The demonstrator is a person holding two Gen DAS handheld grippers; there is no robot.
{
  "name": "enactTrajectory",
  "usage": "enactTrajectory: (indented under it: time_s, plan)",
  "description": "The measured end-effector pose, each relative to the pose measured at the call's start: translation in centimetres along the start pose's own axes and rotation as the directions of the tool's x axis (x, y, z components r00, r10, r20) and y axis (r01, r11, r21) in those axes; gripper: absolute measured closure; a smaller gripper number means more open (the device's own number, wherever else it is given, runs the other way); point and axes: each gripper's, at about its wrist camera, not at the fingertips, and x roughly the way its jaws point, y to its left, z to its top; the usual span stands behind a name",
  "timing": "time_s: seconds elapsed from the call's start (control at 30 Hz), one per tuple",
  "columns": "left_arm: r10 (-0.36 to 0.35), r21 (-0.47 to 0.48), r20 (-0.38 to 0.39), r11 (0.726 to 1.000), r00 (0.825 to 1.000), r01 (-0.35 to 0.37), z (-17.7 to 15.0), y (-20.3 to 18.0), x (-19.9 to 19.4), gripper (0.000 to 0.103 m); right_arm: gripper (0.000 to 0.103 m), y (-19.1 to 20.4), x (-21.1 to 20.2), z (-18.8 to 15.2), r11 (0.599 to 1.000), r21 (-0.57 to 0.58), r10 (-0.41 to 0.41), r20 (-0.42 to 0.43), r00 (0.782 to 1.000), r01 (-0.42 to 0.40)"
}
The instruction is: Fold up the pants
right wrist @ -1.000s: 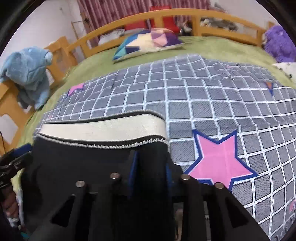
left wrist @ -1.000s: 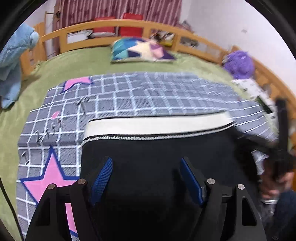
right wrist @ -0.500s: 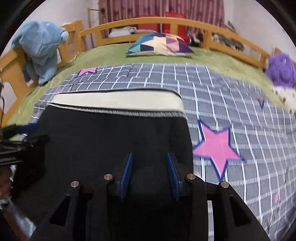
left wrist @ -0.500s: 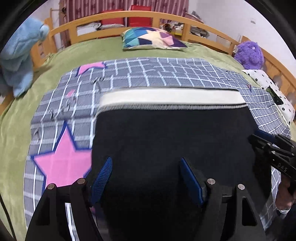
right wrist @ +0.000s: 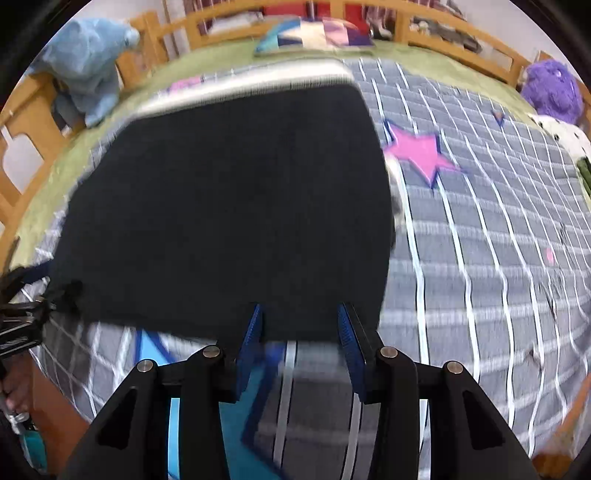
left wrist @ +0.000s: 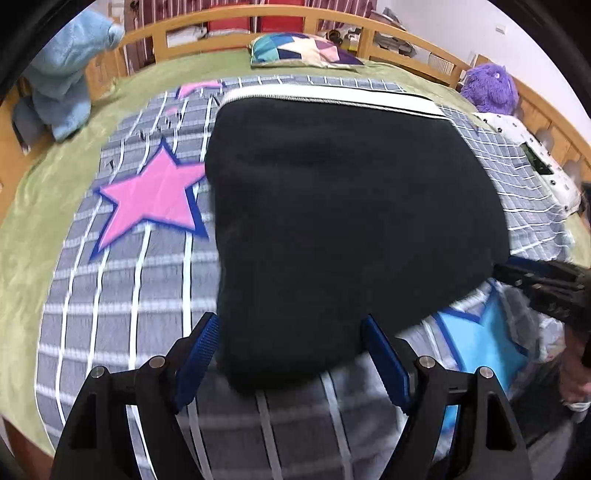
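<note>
The black pants (left wrist: 343, 206) lie folded on the grey checked blanket (left wrist: 122, 295), white waistband (left wrist: 332, 98) at the far edge. My left gripper (left wrist: 290, 354) is open, its blue pads on either side of the near left edge of the pants. My right gripper (right wrist: 301, 332) is open too, its pads at the near right edge of the pants (right wrist: 229, 199). The right gripper also shows at the right of the left wrist view (left wrist: 550, 284), and the left gripper at the left of the right wrist view (right wrist: 22, 314).
The blanket (right wrist: 480, 258) has pink stars (left wrist: 151, 199) and covers a green bedspread (left wrist: 37, 206). A patchwork pillow (left wrist: 303, 51), a blue plush (left wrist: 70, 74), a purple plush (left wrist: 487, 88) and the wooden bed rail (left wrist: 258, 14) lie beyond.
Both grippers have pulled back toward the near edge of the pants and tilted down. The right gripper has opened from shut on the fabric. The pants now lie flat.
</note>
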Motion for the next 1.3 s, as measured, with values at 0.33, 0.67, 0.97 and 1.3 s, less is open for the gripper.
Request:
enactTrajectory:
  time_s: [0.33, 0.67, 0.97, 1.3]
  plan:
    - [-0.009, -0.008, 0.144, 1.0, 0.99, 0.01, 0.9, -3.4, -9.5, 0.025, 0.052, 2.1, -10.3, -2.3, 0.997, 0.032, -0.069, 0.2, 0.977, 0.063]
    - [0.01, -0.034, 0.264, 0.999, 0.964, -0.001, 0.3, -7.2, -15.8, 0.019, 0.034, 0.9, -18.3, -3.1, 0.989, 0.14, -0.094, 0.308, 0.947, 0.053]
    - [0.036, -0.017, 0.33, 0.999, 0.943, -0.033, -1.0, -7.6, -19.2, 0.014, 0.008, 2.0, -21.5, -4.4, 0.987, 0.146, -0.123, 0.39, 0.913, 0.071]
    - [0.087, -0.042, 0.36, 0.996, 0.929, -0.077, -1.6, -6.5, -20.2, 0.014, 0.007, 3.3, -22.2, -4.7, 0.984, 0.15, -0.152, 0.397, 0.905, 0.1]
